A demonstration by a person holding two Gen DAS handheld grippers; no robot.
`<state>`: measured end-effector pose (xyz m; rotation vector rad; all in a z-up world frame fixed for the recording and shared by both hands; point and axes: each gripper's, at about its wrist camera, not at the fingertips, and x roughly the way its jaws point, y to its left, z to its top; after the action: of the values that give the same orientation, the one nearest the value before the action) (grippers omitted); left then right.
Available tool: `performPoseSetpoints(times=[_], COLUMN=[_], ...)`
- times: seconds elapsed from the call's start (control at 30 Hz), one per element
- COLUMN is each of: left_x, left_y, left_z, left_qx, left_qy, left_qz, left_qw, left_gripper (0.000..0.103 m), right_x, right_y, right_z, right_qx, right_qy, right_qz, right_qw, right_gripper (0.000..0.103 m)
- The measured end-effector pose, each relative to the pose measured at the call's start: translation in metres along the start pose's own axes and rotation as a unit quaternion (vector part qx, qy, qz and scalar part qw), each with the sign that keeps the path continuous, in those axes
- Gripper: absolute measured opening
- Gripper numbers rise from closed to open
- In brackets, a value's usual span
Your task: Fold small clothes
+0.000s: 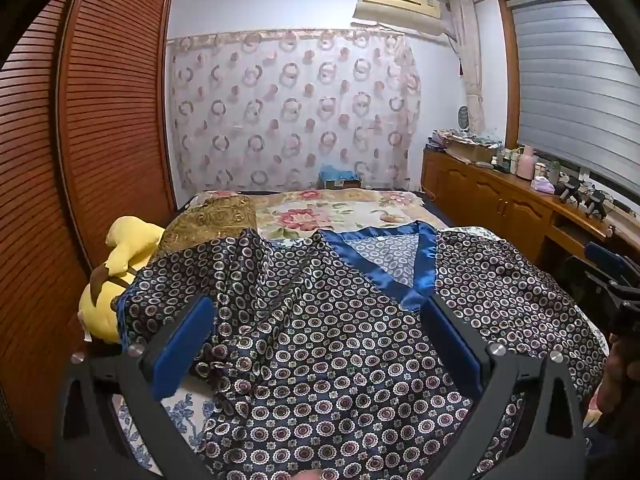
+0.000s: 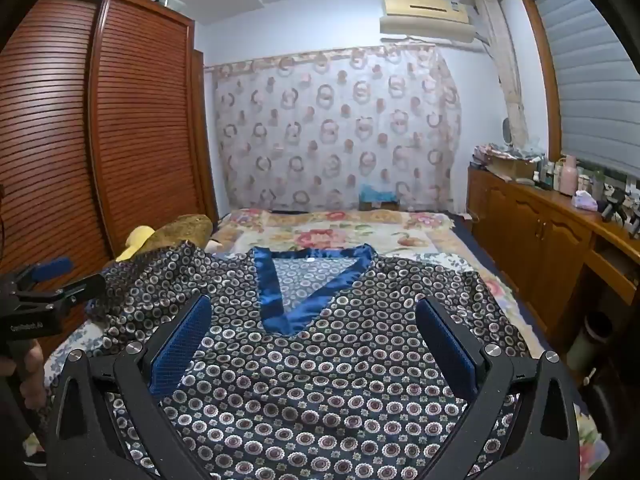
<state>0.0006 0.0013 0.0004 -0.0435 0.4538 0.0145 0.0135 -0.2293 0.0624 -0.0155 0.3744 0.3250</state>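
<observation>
left fingers: blue pads [image 1: 182, 354] spread wide apart, nothing pinched; patterned cloth lies below and between them
right fingers: blue pads [image 2: 178, 344] also wide apart, nothing between them but the garment lying underneath
left gripper [image 1: 316, 312]: tilted down over the left part of the garment, above the rumpled sleeve side; whether it touches the cloth, can't tell
right gripper [image 2: 314, 310]: tilted down over the chest of the garment, just below the V-neck; contact with the cloth can't be told
pajama top [image 2: 320, 380]: dark blue satin, small ring-and-flower print, laid front up on the bed, neckline pointing away from the cameras
collar [image 2: 280, 300]: bright blue satin V band, lies flat, inside of the back panel shows through the opening
left sleeve area [image 1: 240, 264]: bunched and folded up in ridges, not flat
right side of top [image 1: 500, 280]: spread smoother, reaches toward the bed edge
bed [image 1: 320, 216]: floral bedspread, top covers the near half
plush toy [image 1: 120, 264]: yellow, at the bed's left edge, touching the bunched sleeve side
gold cushion [image 1: 212, 220]: beside the plush, behind the sleeve
wardrobe [image 1: 100, 120]: brown louvred doors, left of the bed
curtain [image 2: 336, 132]: pale, ring print, on the far wall
air conditioner [image 1: 396, 4]: high on the far wall
sideboard [image 2: 540, 224]: wooden, right of the bed, cluttered with bottles and boxes
hand [image 2: 34, 372]: person's, partly visible at the left edge of the right view, under the other gripper's body
</observation>
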Motion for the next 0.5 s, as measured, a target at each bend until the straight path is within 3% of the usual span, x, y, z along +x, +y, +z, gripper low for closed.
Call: performPoseSetpoints(times=[0.5], left_x=[-0.0039], left_y=[-0.0009], left_z=[0.0073], left_qx=[0.007], left_qy=[-0.012], left_qz=[0.003], left_qw=[0.9999], left_gripper=[0.103], right_x=[0.0008], right_y=[-0.0006], right_z=[-0.0017], right_qx=[0.005], right_qy=[0.006], right_qz=[-0.001], right_qw=[1.0], right_gripper=[0.103])
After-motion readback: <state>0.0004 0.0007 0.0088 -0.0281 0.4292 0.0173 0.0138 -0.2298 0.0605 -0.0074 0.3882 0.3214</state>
